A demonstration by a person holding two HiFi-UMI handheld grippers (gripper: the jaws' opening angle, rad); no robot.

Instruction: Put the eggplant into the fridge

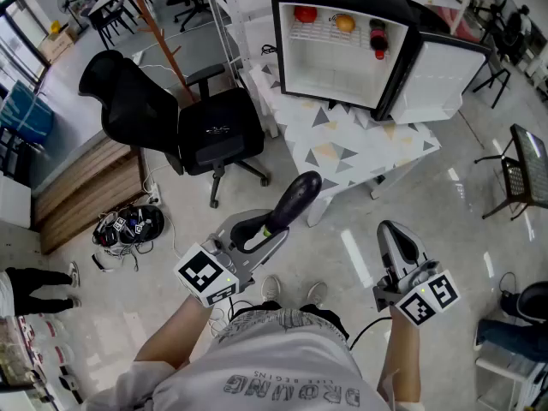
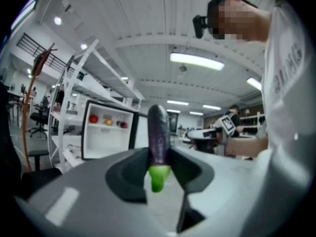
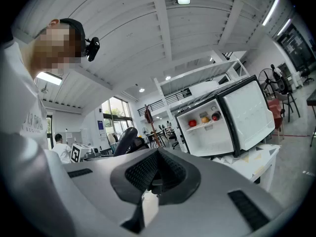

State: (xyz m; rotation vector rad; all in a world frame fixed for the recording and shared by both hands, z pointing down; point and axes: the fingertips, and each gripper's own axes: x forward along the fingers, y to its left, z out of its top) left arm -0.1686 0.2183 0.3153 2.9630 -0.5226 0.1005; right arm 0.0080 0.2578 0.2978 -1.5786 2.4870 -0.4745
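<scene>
My left tongs (image 1: 271,228) clench the eggplant (image 1: 296,199) by its stem – long axis aimed at the fridge (image 1: 330,68) – right tongs (image 1: 396,240) clenched empty.

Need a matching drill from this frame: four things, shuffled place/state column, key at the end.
Things:
1. eggplant
2. fridge door
3. right gripper
4. office chair

Place or state:
a. swung open
b. stands on the floor, left of the fridge
c. clamped by its green stem end in the left gripper
d. jaws together, nothing between them

Pairs: 1-c, 2-a, 3-d, 4-b
</scene>
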